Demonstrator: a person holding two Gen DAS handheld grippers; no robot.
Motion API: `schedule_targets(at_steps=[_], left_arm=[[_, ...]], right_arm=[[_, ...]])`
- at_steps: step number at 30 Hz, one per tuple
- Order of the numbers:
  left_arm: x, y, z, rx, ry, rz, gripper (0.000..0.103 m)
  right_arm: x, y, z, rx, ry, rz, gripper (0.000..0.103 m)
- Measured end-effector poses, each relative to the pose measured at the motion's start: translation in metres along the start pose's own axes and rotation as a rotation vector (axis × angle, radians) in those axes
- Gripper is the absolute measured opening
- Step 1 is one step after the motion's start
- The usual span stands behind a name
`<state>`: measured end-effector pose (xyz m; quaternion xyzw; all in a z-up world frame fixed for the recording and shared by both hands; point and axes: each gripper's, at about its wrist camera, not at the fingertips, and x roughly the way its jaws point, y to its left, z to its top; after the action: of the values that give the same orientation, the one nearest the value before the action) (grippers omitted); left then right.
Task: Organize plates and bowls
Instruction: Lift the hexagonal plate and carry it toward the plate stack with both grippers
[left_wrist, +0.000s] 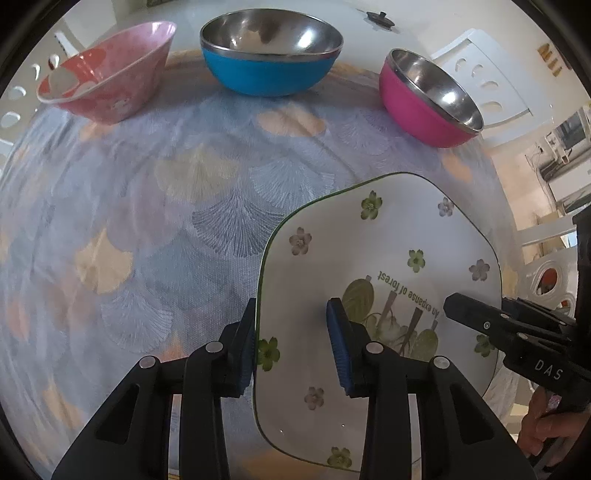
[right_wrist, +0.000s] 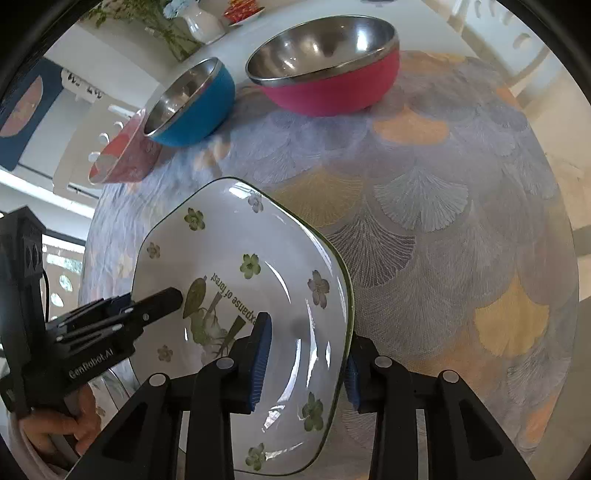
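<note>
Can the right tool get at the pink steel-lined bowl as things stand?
Probably not right now: the right tool is clamped on the rim of the white flowered square plate. The path over the cloth to the pink steel-lined bowl looks free once it releases.

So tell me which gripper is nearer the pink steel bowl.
Right. The right gripper straddles the plate's right edge, the side toward the pink steel bowl. The left gripper straddles the plate's opposite edge, farther away.

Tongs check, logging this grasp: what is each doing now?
Left tongs: closed on the plate's left rim.
Right tongs: closed on its right rim.
</note>
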<state>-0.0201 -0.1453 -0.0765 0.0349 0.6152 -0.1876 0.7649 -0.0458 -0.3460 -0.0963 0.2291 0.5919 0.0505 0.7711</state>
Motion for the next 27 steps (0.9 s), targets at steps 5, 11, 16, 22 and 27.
schedule_targets(at_steps=[5, 11, 16, 22, 27], left_arm=[[-0.003, 0.006, 0.001, -0.038, 0.016, -0.024, 0.032], [-0.011, 0.012, 0.0, -0.033, -0.001, -0.018, 0.032], [-0.02, 0.018, 0.006, -0.039, -0.013, -0.014, 0.032], [-0.035, 0.023, 0.002, -0.06, -0.031, -0.028, 0.032], [-0.043, 0.022, 0.002, -0.055, -0.044, -0.023, 0.033]], right_arm=[[-0.002, -0.004, -0.003, 0.059, -0.006, 0.044, 0.035], [-0.009, 0.0, -0.009, 0.088, 0.011, 0.045, 0.035], [-0.018, 0.006, -0.011, 0.104, -0.005, 0.073, 0.035], [-0.025, 0.014, -0.011, 0.118, -0.007, 0.082, 0.035], [-0.03, 0.019, -0.014, 0.134, -0.005, 0.102, 0.035]])
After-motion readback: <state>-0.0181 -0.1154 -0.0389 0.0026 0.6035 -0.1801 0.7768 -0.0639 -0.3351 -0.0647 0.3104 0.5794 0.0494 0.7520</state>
